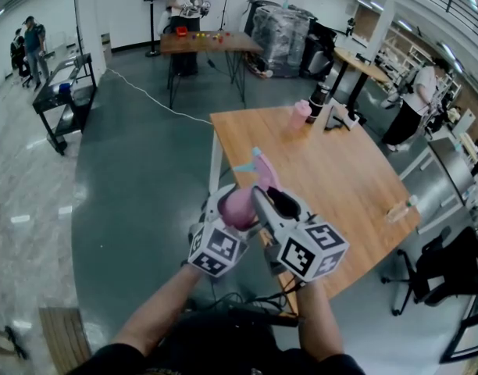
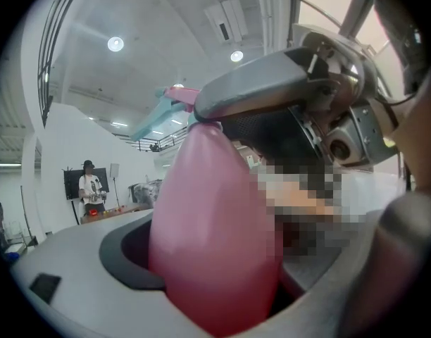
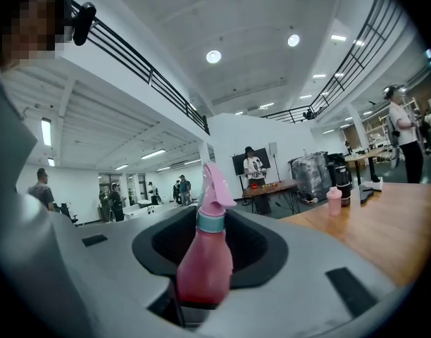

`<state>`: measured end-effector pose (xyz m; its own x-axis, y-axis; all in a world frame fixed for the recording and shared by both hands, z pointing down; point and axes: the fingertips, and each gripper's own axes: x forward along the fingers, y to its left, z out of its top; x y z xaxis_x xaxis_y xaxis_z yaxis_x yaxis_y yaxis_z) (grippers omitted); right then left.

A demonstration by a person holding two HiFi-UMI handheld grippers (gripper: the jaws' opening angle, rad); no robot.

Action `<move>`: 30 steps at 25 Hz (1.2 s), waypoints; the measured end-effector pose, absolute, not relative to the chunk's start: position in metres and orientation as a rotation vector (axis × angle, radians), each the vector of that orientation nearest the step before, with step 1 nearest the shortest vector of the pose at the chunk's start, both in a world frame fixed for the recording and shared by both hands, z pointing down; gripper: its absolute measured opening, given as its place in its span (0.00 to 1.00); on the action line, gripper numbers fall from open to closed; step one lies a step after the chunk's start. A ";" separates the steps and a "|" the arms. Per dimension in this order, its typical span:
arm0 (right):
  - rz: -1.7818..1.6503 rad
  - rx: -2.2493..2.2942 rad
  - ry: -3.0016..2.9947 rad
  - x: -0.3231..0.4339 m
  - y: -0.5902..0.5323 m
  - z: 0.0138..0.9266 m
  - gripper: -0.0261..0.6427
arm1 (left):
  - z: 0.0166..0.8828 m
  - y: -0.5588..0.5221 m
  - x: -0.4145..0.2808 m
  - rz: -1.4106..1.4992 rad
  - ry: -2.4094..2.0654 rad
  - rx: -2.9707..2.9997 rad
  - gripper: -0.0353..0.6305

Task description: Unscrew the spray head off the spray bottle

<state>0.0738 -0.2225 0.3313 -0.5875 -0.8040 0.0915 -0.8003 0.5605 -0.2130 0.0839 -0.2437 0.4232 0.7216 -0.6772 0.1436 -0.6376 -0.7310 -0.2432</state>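
Up close, two bare forearms hold the grippers side by side, roughly level, over the bench's (image 1: 340, 170) left edge near its near corner. The left gripper (image 2: 222, 252) is clamped across the fat body of the pink spray bottle (image 1: 239, 206), keeping it airborne. The right gripper (image 3: 201, 277) has its jaws fairly wide around the same bottle, seemingly not pressing. The bottle's long axis runs away along the right jaws. The spray head (image 3: 214, 185), above a teal collar (image 3: 210, 220), is farthest out and nearer the right gripper.

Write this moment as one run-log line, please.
left gripper: shut on spray bottle | right gripper: jaws around it, grip unclear | spray head: still on | held off wooden table
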 end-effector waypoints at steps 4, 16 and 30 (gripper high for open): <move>-0.344 -1.318 2.804 0.074 -0.220 0.331 0.24 | 0.422 -0.238 0.086 -0.311 0.971 -2.821 0.72; -0.324 -0.947 2.916 0.085 -0.195 0.329 0.24 | 0.417 -0.195 0.108 -0.191 0.452 -3.073 0.72; -0.332 -0.770 2.910 0.096 -0.188 0.320 0.23 | 0.415 -0.181 0.110 -0.155 0.284 -3.135 0.72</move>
<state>0.0960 -0.1883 0.3201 -0.8647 -0.4996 -0.0525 -0.4749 0.8470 -0.2388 0.1098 -0.1814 0.4148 0.9790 -0.1786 0.0987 -0.1796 -0.9837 0.0013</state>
